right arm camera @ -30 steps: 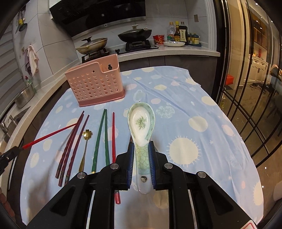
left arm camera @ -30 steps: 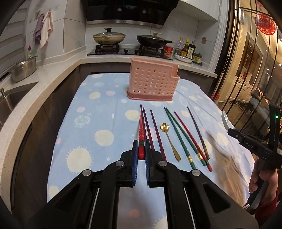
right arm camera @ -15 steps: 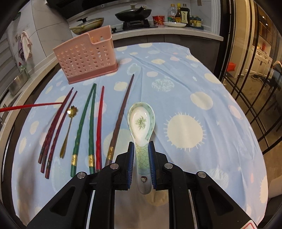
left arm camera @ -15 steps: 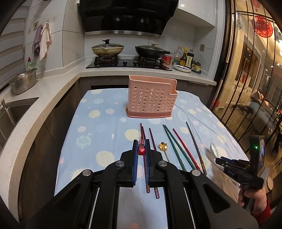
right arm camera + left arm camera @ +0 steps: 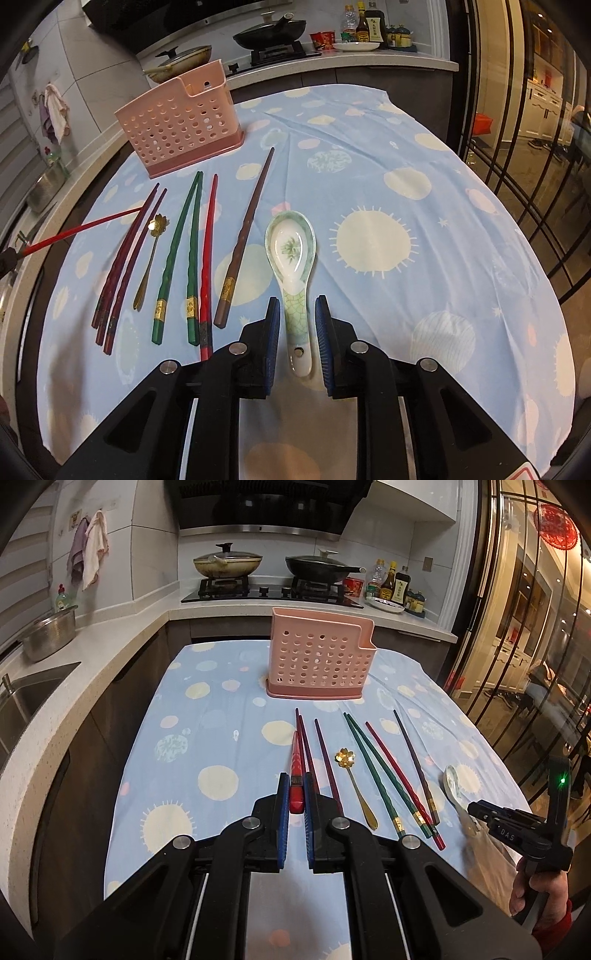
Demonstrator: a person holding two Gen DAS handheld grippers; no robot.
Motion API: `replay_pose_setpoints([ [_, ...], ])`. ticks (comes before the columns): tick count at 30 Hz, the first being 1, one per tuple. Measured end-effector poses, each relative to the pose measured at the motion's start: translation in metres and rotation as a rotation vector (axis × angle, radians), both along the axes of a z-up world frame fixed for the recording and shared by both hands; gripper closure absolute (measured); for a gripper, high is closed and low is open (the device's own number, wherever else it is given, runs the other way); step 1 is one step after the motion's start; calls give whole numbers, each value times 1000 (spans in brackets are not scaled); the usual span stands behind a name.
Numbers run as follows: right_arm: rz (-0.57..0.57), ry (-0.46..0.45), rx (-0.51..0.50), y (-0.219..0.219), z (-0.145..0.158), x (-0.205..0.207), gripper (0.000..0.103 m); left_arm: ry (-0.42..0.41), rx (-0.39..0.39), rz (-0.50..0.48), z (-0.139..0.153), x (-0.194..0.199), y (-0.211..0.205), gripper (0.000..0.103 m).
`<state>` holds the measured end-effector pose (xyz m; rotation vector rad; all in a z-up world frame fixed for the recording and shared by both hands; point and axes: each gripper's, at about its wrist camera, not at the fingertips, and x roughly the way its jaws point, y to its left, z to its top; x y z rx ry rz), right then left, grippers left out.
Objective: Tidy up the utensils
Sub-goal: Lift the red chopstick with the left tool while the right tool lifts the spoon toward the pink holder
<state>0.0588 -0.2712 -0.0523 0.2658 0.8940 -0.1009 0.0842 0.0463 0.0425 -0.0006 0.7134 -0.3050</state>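
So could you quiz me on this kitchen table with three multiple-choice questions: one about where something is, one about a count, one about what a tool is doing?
1. Where does the pink rack stand?
A. on the floor
B. on the spotted cloth, toward its far end
C. on a shelf

2. How many green chopsticks lie on the cloth?
A. one
B. two
C. four

3. What is the left tool doing?
A. open and empty
B. shut on a fork
C. shut on a red chopstick

Answers:
1 B: the rack stands upright on the cloth beyond the row of utensils.
2 B: two green sticks lie side by side, their tips meeting.
3 C: the blue pads press on the chopstick's thick end.
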Motion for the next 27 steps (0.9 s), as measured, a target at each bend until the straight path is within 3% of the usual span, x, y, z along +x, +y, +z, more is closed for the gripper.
replay_pose_setpoints([
  [6, 3, 49, 30, -1, -18, 6, 87, 5, 7, 2, -3, -2, -1, 96],
  [13, 17, 43, -5, 6, -19, 2, 89, 19, 10, 10, -7, -4, 0, 96],
  [17, 9, 14, 39, 2, -10, -7, 82, 22, 12, 11, -8, -4, 1, 96],
  [21, -5, -24, 67, -3, 0, -11, 82, 21, 11, 10, -9, -4, 1, 96],
  [27, -14, 14, 60, -6, -14, -2, 91, 20, 22, 11, -10, -6, 0, 96],
])
